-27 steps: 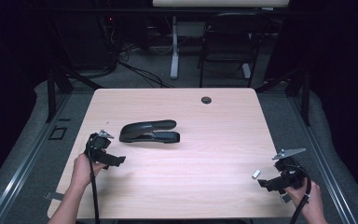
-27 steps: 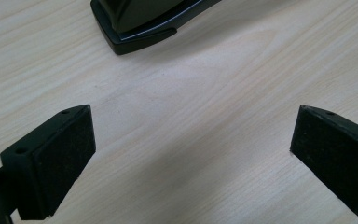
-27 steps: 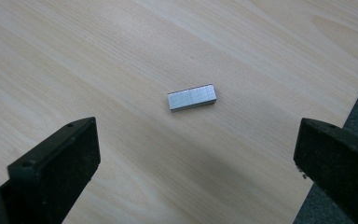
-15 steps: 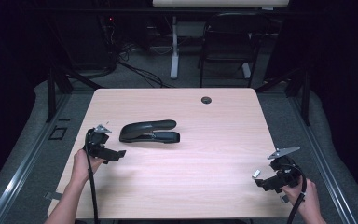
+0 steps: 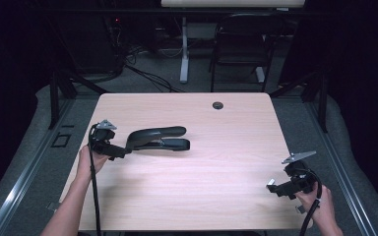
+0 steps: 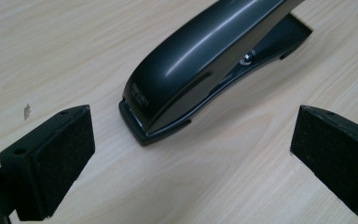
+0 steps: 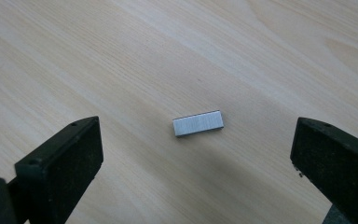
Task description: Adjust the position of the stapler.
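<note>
— Where are you with it?

— My left gripper (image 6: 186,154) is spread wide and holding nothing, and the black stapler (image 6: 205,60) lies on the table (image 5: 202,191) at my twelve o'clock, its near end just ahead of the pads (image 6: 63,163). My right gripper (image 7: 191,168) is just as wide; the strip of staples (image 7: 198,123) lies flat at twelve, between the jaws but untouched.

— Next?

— I'd judge both are approaches. Close on the stapler's near end, then drop lower and pinch the strip by its long edges.
</note>
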Motion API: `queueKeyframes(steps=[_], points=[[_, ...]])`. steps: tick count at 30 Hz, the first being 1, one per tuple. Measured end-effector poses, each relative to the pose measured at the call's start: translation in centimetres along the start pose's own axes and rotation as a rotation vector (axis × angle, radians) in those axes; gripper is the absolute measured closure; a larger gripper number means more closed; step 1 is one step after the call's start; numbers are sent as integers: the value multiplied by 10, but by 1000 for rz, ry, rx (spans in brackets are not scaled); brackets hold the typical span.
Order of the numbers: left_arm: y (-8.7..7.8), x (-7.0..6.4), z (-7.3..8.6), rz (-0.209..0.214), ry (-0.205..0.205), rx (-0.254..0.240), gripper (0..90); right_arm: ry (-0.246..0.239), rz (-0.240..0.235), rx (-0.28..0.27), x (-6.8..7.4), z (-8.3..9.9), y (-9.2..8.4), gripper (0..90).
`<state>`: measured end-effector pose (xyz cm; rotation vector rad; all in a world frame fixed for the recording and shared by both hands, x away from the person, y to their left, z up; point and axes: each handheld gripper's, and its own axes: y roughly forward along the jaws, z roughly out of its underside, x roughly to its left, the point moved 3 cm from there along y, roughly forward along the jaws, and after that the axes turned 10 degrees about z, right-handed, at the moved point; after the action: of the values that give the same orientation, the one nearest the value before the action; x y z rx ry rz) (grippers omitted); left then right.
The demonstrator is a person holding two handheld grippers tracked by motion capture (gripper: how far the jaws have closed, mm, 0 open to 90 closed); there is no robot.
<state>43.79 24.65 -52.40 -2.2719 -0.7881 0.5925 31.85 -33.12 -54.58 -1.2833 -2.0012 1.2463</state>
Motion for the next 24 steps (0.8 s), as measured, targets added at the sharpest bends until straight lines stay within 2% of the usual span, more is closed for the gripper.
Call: queueKeyframes(steps=[2, 6, 12, 17, 18, 24], points=[[-1, 0, -5, 2, 10, -21, 0, 17, 5, -12, 0, 0, 1, 19], [0, -1, -13, 23, 38, -42, 0, 14, -7, -3, 0, 1, 1, 19], [11, -1, -22, 58, 77, -27, 0, 14, -10, 13, 1, 1, 3, 19], [22, -2, -28, 73, 106, -10, 0, 17, 4, 5, 2, 2, 4, 19], [24, -3, -30, 77, 117, -15, 0, 11, -9, 11, 1, 2, 3, 19], [37, -3, -40, 92, 130, -14, 0, 21, -14, 12, 0, 5, 4, 20]])
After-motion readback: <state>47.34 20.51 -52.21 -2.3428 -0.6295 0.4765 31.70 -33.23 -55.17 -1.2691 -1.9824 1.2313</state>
